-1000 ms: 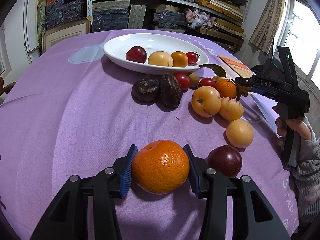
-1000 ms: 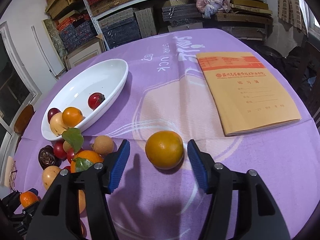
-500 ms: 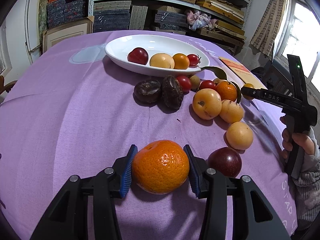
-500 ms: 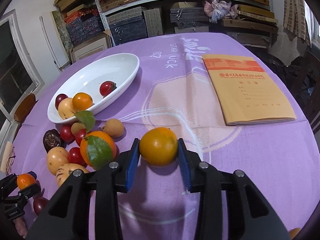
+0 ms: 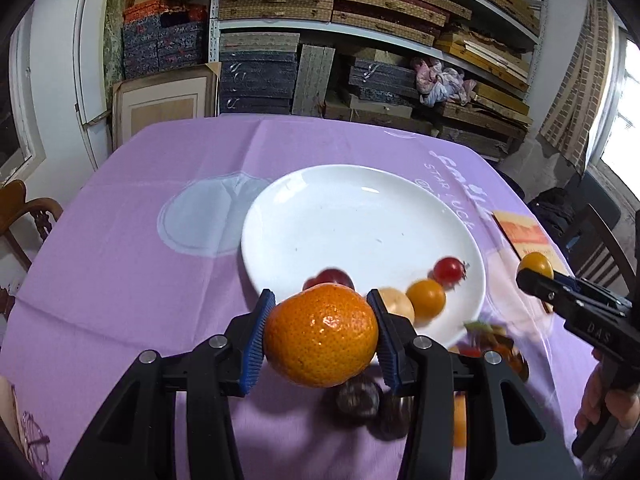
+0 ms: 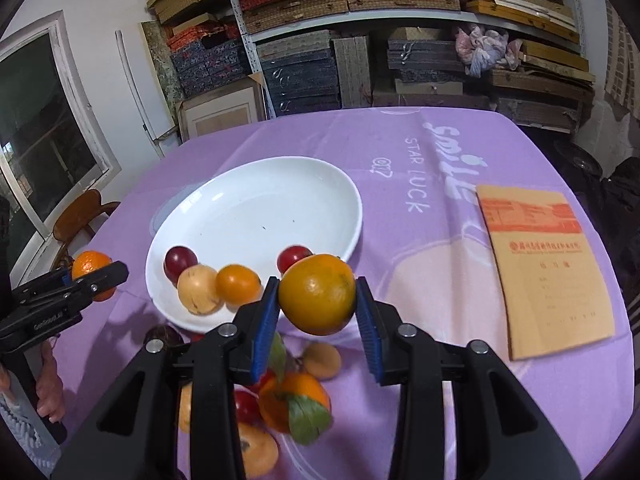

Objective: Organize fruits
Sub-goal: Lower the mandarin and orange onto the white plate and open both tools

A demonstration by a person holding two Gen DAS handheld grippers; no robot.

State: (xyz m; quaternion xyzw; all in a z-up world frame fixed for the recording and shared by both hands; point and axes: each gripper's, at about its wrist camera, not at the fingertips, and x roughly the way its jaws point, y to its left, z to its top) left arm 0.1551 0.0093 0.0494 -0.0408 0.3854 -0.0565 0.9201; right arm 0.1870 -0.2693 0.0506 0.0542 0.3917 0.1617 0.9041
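My left gripper (image 5: 320, 334) is shut on a big orange tangerine (image 5: 321, 335) and holds it in the air near the front rim of the white oval dish (image 5: 360, 216). My right gripper (image 6: 317, 296) is shut on a yellow-orange fruit (image 6: 317, 293) and holds it above the dish's near right rim (image 6: 256, 208). The dish holds a dark red plum (image 6: 180, 260), a pale yellow fruit (image 6: 199, 294), a small orange fruit (image 6: 238, 284) and a red cherry tomato (image 6: 293, 257). Each gripper shows in the other's view, left (image 6: 94, 276), right (image 5: 534, 274).
Loose fruit lies on the purple cloth below the grippers: a leafy orange (image 6: 298, 400), a small brown fruit (image 6: 322, 360), red tomatoes (image 6: 246, 406) and dark wrinkled fruits (image 5: 358, 400). An orange notebook (image 6: 540, 268) lies right. Shelves stand behind, a wooden chair (image 5: 28, 216) left.
Both grippers have lifted their fruit off the cloth and moved toward the dish. The right gripper closed on the yellow-orange fruit a second ago.
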